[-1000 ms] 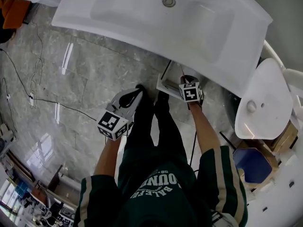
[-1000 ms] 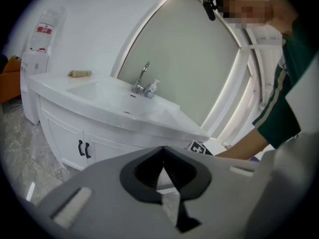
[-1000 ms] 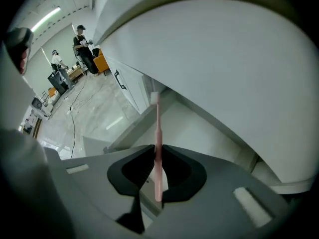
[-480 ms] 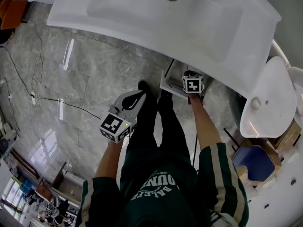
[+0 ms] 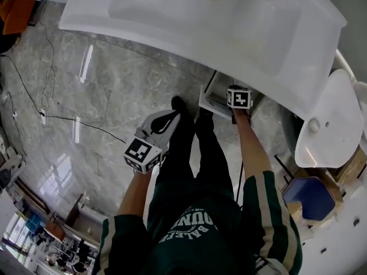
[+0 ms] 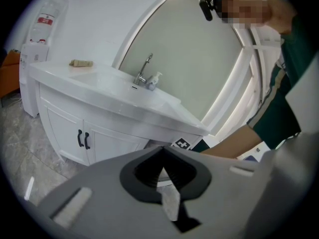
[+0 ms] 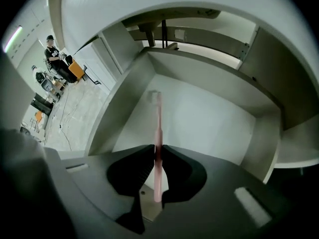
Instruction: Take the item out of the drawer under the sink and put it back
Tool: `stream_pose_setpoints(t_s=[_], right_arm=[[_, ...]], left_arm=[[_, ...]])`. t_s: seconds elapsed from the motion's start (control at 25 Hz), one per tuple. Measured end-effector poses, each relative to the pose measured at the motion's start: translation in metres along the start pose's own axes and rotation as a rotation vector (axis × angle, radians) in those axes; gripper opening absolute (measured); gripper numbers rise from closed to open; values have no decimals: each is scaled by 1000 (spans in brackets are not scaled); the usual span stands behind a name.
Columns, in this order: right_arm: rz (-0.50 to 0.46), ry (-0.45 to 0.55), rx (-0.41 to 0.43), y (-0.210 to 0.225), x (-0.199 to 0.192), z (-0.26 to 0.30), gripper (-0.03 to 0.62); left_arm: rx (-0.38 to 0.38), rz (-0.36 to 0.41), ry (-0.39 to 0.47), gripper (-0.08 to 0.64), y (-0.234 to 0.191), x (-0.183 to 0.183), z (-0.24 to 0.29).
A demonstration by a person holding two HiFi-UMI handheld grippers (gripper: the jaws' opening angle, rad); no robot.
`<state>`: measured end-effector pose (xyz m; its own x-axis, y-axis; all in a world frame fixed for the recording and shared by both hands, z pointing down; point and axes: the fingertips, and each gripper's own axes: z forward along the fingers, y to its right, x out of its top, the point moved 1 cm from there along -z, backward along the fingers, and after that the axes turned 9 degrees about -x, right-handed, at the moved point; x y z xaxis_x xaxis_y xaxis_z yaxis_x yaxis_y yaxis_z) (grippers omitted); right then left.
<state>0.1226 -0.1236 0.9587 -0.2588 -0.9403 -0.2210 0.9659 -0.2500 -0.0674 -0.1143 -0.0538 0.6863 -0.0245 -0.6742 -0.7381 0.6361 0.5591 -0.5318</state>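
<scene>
A pink toothbrush [image 7: 158,128] is clamped between the jaws of my right gripper [image 7: 158,151], its bristle head pointing down into the open white drawer [image 7: 199,118] below the sink. From the head view the right gripper [image 5: 239,99] hangs over the drawer [image 5: 213,99] at the sink's [image 5: 189,16] front edge; the toothbrush is hidden there. My left gripper [image 5: 162,125] is held away from the cabinet, above the floor, jaws closed together with nothing between them [image 6: 160,158].
A toilet [image 5: 324,125] stands to the right of the drawer. Cables [image 5: 34,96] run over the marble floor at left. The white cabinet doors [image 6: 82,138] with black handles and a tap [image 6: 142,73] show in the left gripper view. A person's legs [image 5: 195,153] stand before the drawer.
My right gripper has sunk toward the drawer, the toothbrush still in it, and has rolled a little. The left gripper has stayed about where it was.
</scene>
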Motion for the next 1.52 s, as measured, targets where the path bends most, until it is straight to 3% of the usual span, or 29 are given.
stream_pose_setpoints(t_s=[0.36, 0.8, 0.88, 0.96, 1.2, 1.52], right_arm=[[1, 11, 30, -3, 4, -11, 54], [-12, 100, 39, -5, -2, -81, 51], [-16, 108, 48, -6, -6, -98, 2], [-28, 122, 66, -11, -11, -117, 2], [-67, 197, 122, -28, -9, -170, 2], [18, 403, 149, -22, 20, -261, 2]], left_arm=[[10, 6, 2, 49, -1, 4, -6], [-4, 53, 50, 49, 32, 44, -15], [-7, 64, 49, 49, 39, 50, -19], [0, 72, 54, 49, 43, 56, -24], [34, 99, 95, 49, 44, 85, -37], [45, 151, 162, 49, 57, 129, -55]])
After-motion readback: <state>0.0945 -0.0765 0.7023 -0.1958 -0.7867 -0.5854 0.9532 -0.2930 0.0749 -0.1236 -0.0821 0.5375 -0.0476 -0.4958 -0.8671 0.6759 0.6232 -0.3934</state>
